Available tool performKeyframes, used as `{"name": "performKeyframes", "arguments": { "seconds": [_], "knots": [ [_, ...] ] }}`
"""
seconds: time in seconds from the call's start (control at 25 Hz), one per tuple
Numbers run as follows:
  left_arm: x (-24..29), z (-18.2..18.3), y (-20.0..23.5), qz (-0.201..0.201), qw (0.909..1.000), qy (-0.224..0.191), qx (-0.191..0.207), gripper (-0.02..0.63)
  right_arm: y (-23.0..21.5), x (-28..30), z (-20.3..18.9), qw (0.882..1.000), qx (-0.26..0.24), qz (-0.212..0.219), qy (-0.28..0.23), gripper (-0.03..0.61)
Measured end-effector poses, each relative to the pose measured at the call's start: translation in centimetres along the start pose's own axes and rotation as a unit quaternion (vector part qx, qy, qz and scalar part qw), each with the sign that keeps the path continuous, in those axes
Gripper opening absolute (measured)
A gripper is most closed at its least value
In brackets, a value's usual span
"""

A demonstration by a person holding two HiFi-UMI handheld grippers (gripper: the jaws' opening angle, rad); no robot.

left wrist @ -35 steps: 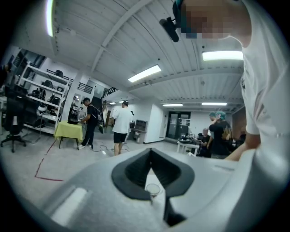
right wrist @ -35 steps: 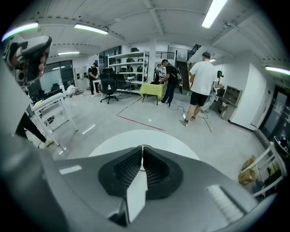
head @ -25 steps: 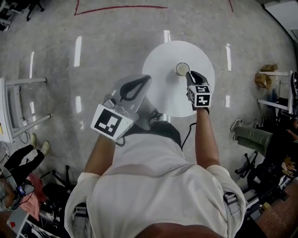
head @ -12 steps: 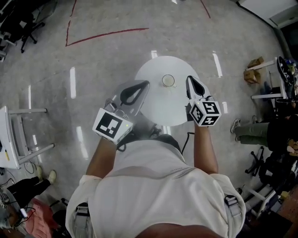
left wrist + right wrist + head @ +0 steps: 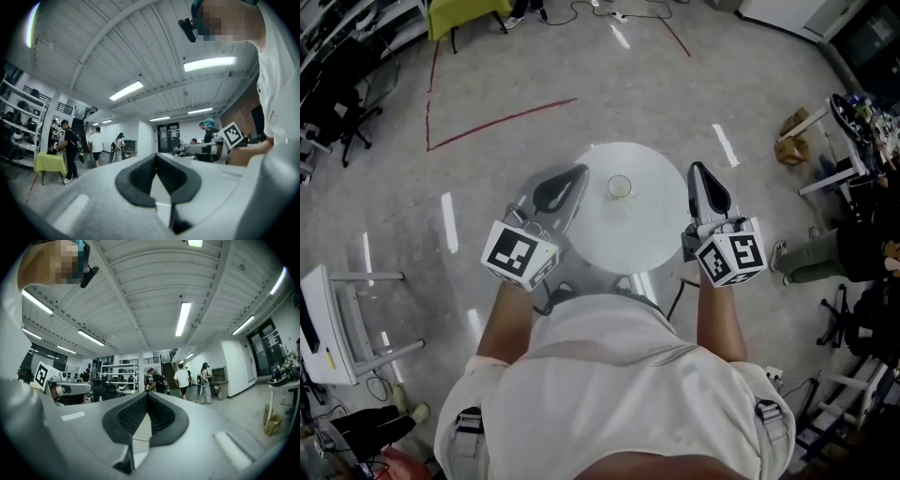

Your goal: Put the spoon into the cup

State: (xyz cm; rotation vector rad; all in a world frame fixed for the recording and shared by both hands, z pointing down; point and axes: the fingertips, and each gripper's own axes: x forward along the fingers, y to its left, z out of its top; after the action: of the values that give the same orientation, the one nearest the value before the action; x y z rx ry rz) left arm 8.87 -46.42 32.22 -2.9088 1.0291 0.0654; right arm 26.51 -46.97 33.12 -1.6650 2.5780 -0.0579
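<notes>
A small pale cup (image 5: 620, 187) stands upright near the middle of the round white table (image 5: 652, 239). A thin shape may lie inside it, but it is too small to name as the spoon. My left gripper (image 5: 579, 171) hangs over the table's left edge, left of the cup and apart from it, its jaws closed with nothing between them. Off the table's right rim, my right gripper (image 5: 697, 167) is shut and empty too. Both gripper views look level across the room: the left gripper (image 5: 156, 155) and right gripper (image 5: 146, 393) show tips that meet, and neither view shows the cup or table.
Red tape lines (image 5: 502, 122) cross the grey floor beyond the table. A white rack (image 5: 337, 319) stands at the left, cardboard boxes (image 5: 792, 148) and a seated person's legs (image 5: 811, 267) at the right. Several people (image 5: 182, 380) stand far off in the room.
The right gripper has drawn back from the cup to the table's right side. Both grippers now sit lower and wider apart, and the table looks farther away.
</notes>
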Motion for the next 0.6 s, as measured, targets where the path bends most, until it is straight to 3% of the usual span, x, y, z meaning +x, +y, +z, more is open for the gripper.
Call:
{"name": "performKeyframes", "arguments": {
  "seconds": [0.16, 0.6],
  "knots": [
    [1.4, 1.5, -2.0, -0.016, 0.9998, -0.008, 0.011, 0.003, -0.5, -2.2, 2.8, 0.999, -0.019, -0.001, -0.032, 0.006],
    [3.1, 2.9, -3.8, -0.019, 0.9994, -0.021, 0.019, 0.003, -1.7, -3.3, 4.9, 0.998, -0.035, 0.011, -0.045, 0.006]
  ]
}}
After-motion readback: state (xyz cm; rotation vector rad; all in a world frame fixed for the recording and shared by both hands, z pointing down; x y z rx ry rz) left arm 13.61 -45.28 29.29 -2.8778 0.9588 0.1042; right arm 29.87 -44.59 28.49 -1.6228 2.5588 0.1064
